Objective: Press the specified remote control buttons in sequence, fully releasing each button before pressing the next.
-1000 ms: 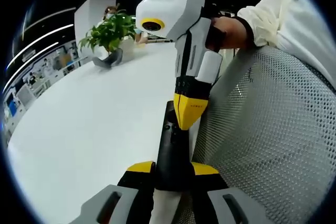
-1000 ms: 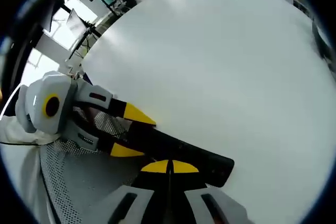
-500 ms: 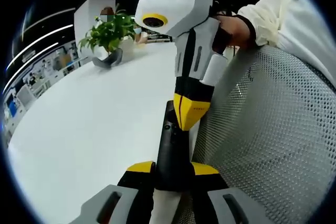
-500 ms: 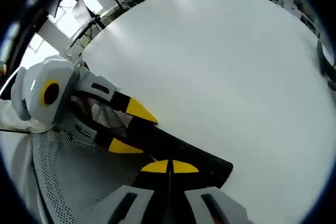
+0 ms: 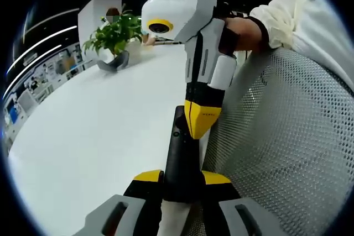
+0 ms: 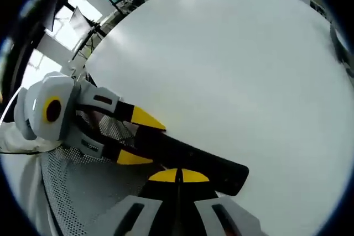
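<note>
Reading across the left gripper view from its left side, a white worktop (image 5: 94,136) stretches away toward a potted plant (image 5: 115,40) at its far edge, then comes the black remote control (image 5: 180,156) in the middle, and to its right a grey mesh chair back (image 5: 282,136) with a person's hand (image 5: 243,31) and pale sleeve above it. The left gripper (image 5: 180,178) has its yellow-tipped jaws closed on the near end of the remote, so the remote's long axis runs straight ahead from those jaws, out over the worktop's edge. The right gripper (image 5: 199,128) comes down from above with its yellow tips drawn together into a single point, holding nothing; that point sits on or just over the remote's upper face, a little past the middle and right beside a small round button. Whether it is bearing on a key I cannot tell. In the right gripper view the same layout shows: the left gripper (image 6: 135,139) at the left clamps one end of the remote control (image 6: 193,161), which lies slantwise across the bottom of the view directly under the right gripper (image 6: 178,176). My judgement is that the pressing falls to the right gripper, moving along the remote's length, while the left only steadies it.
</note>
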`<state>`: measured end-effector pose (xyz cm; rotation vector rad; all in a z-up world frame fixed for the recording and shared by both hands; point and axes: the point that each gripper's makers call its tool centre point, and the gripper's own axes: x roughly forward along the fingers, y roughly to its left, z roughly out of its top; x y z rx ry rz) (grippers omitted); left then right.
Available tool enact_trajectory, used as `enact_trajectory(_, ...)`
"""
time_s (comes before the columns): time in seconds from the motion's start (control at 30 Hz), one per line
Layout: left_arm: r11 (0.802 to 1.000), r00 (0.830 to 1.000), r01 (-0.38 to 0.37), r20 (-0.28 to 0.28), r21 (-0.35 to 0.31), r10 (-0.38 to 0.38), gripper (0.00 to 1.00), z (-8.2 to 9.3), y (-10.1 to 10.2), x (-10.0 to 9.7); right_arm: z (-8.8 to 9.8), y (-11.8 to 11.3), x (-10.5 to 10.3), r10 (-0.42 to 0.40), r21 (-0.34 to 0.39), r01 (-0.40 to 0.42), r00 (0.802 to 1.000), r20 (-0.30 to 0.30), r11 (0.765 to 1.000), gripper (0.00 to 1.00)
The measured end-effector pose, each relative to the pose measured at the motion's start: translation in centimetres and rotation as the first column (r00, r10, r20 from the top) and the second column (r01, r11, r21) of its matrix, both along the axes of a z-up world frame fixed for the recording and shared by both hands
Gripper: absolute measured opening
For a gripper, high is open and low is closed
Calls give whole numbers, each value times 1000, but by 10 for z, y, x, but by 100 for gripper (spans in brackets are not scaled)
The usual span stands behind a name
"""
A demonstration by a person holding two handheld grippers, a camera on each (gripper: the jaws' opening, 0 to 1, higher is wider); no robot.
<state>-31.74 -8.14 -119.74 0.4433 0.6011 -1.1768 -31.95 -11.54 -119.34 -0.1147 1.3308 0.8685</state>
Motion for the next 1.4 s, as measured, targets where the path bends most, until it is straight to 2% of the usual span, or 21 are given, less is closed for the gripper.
enact_trajectory(0.1, 1000, 1000, -1, -1, -1, 1, 25, 0, 0, 0, 0, 0, 0, 10, -8, -10, 1000, -3, 1000, 0)
enact_trajectory(0.27, 1000, 1000, -1, 1, 1, 1, 25, 0, 0, 0, 1, -1, 2, -53, 38, 56, 996, -72, 998, 0)
enact_trajectory(0.43, 1000, 1000, 0, 3, 4, 0, 25, 0, 0, 0, 9, 1, 11, -93, 75, 95, 995, -29, 993, 0)
enact_trajectory(0.57, 1000, 1000, 0, 4, 6, 0, 25, 0, 0, 0, 13, 7, 15, -114, 122, 116, 993, -22, 986, 0)
enact_trajectory(0.8, 1000, 1000, 1, 4, 8, -1, 25, 0, 0, 0, 8, 9, 11, -83, 91, 83, 997, -3, 992, 0)
enact_trajectory(0.93, 1000, 1000, 1, 4, 7, -1, 25, -1, 0, 0, 9, 12, 13, -54, 93, 51, 998, 35, 994, 0)
enact_trajectory(1.13, 1000, 1000, 0, 3, 5, 0, 26, 0, 0, 0, 10, 17, 10, -22, 111, 18, 999, 35, 994, 0)
enact_trajectory(1.23, 1000, 1000, 0, 3, 5, 0, 26, 0, 0, 0, 2, 17, 7, -3, 90, 0, 1000, 31, 996, 0)
enact_trajectory(1.27, 1000, 1000, 0, 2, 5, 0, 25, 0, 0, 0, 6, 20, 11, -25, 122, 19, 998, 50, 992, 0)
enact_trajectory(1.3, 1000, 1000, 0, 2, 4, 0, 25, 0, 0, 0, 5, 16, 10, -16, 106, 12, 999, 37, 994, 0)
enact_trajectory(1.4, 1000, 1000, -1, 2, 4, 1, 25, 0, 0, 0, 5, 16, 10, -36, 120, 33, 999, 20, 992, 0)
